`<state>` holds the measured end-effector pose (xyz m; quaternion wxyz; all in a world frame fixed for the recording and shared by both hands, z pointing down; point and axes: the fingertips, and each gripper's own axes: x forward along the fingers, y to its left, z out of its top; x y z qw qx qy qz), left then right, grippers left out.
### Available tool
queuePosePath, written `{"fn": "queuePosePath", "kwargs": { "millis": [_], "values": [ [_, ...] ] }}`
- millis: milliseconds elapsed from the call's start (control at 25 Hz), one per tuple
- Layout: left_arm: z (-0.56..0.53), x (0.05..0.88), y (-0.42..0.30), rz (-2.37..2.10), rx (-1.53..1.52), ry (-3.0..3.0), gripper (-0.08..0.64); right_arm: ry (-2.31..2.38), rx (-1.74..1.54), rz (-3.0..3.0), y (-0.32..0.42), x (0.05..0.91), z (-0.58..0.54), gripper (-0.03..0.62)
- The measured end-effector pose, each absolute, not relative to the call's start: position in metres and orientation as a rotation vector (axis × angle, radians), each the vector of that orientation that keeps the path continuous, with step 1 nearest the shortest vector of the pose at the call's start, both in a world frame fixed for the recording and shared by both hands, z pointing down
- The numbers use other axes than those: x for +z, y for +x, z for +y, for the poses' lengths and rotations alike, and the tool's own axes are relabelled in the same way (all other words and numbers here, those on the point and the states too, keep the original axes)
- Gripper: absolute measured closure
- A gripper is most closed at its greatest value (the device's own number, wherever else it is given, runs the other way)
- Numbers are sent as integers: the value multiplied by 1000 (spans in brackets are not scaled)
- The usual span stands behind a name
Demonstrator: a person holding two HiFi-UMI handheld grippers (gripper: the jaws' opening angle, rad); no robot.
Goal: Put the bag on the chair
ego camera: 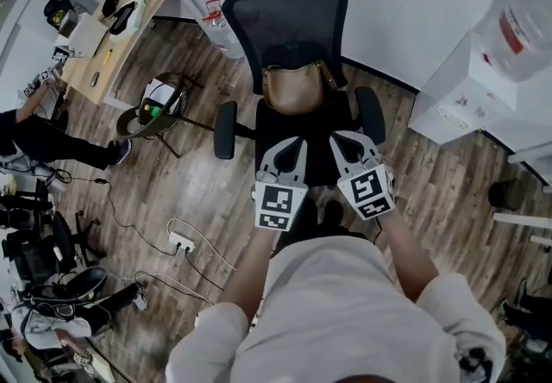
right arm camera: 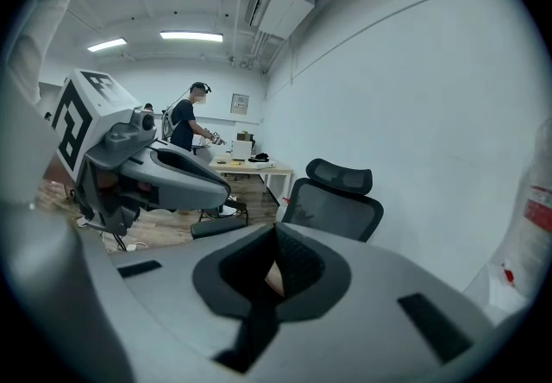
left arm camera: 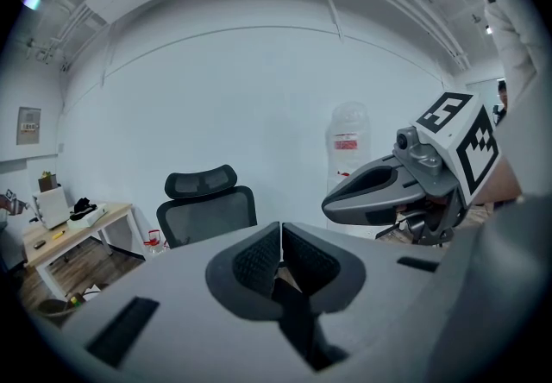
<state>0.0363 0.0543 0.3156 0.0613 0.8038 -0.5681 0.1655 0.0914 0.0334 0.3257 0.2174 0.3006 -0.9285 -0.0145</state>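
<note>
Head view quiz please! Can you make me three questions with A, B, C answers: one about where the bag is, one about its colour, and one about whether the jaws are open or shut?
1. Where is the bag?
A on the floor
B on the chair
C on the desk

2. What colour is the bag?
A brown
B blue
C white

3. How do the jaws of the left gripper and right gripper stand?
A both wide apart
B one apart, one together
C both together

Answers:
1. B, it sits on the seat against the backrest.
2. A, it looks tan-brown.
3. C, each gripper view shows its jaws closed.
</note>
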Motion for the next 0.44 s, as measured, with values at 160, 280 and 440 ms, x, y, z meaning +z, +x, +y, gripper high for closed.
{"fn": "queuePosePath", "kwargs": {
  "millis": [160, 280, 440],
  "values": [
    [55, 317, 33, -1725, 505, 2420, 548, 827, -46, -2566, 92, 329, 32, 588],
    [54, 318, 31, -1725, 505, 2411, 548, 831, -39, -2563, 91, 330, 30, 588],
    [54, 322, 28, -1727, 502, 2398, 548, 832, -39, -2558, 91, 332, 28, 589]
  ]
}}
